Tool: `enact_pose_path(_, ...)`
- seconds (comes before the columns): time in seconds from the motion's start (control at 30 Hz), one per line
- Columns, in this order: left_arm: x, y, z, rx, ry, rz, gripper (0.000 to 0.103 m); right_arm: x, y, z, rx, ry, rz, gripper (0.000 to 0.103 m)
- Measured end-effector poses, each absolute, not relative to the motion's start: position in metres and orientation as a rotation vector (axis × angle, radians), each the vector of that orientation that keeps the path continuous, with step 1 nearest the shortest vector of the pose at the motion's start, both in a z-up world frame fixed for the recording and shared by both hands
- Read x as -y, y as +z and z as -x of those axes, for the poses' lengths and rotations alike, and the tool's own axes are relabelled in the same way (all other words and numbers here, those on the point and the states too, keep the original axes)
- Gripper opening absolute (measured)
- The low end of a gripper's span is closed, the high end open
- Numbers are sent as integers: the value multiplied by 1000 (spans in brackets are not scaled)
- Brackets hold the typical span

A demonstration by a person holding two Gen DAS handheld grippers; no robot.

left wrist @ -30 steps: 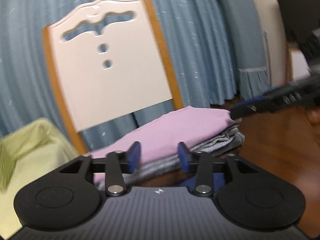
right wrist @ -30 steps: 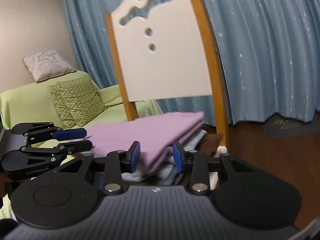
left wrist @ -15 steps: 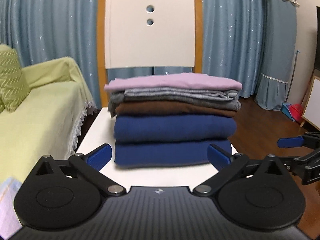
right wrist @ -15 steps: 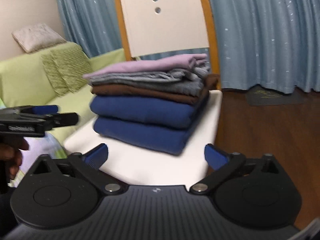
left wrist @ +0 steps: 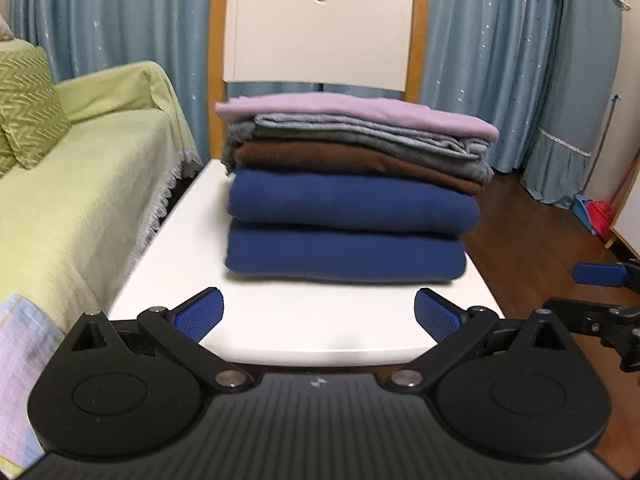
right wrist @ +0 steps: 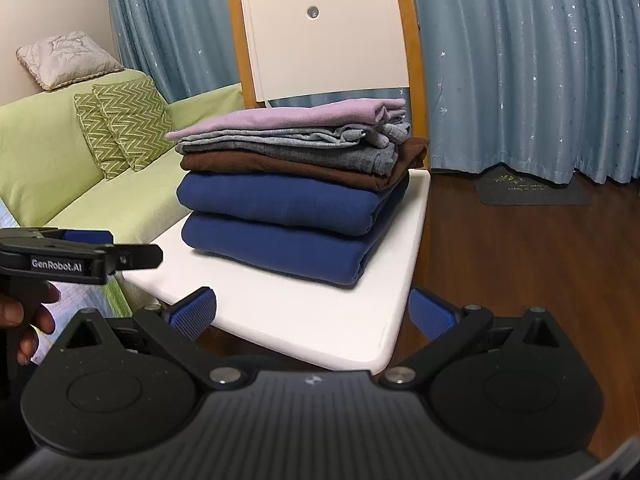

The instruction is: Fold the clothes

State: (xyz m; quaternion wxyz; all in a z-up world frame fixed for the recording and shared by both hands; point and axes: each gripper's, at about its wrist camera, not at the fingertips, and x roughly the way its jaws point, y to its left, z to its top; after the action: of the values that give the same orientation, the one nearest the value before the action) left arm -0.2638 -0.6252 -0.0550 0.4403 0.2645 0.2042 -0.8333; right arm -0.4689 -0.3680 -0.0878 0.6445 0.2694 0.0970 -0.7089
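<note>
A stack of folded clothes [left wrist: 348,208] [right wrist: 288,208] rests on the white chair seat [left wrist: 280,324] [right wrist: 304,320]: a lilac garment [left wrist: 352,114] [right wrist: 304,116] on top, then grey, brown and two navy pieces. My left gripper [left wrist: 318,312] hovers open over the seat's front edge, short of the stack, with nothing between its blue pads. My right gripper [right wrist: 312,312] stands open at the seat's near right corner, also with nothing in it. Each gripper shows in the other's view: the right gripper [left wrist: 588,294] at the right edge, the left gripper [right wrist: 128,246] at the left.
The chair's white backrest [left wrist: 320,40] [right wrist: 328,40] rises behind the stack. A green sofa [left wrist: 80,184] [right wrist: 48,152] with zigzag cushions [right wrist: 124,124] runs along the left. A pale striped cloth [left wrist: 20,360] lies at lower left. Wooden floor [right wrist: 520,260] and blue curtains [right wrist: 520,80] lie to the right.
A second ago both grippers were narrow and close up against the lilac garment. Both have since opened wide and drawn back, so the whole stack shows. Since half a second ago, hardly any shift.
</note>
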Motion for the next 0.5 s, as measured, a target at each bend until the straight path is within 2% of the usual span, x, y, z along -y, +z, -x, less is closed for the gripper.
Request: enact_pose_path(0.5, 625, -62, 279, -510, -2043, -688, 102, 366, -93, 465, -227, -1603, -634, 102)
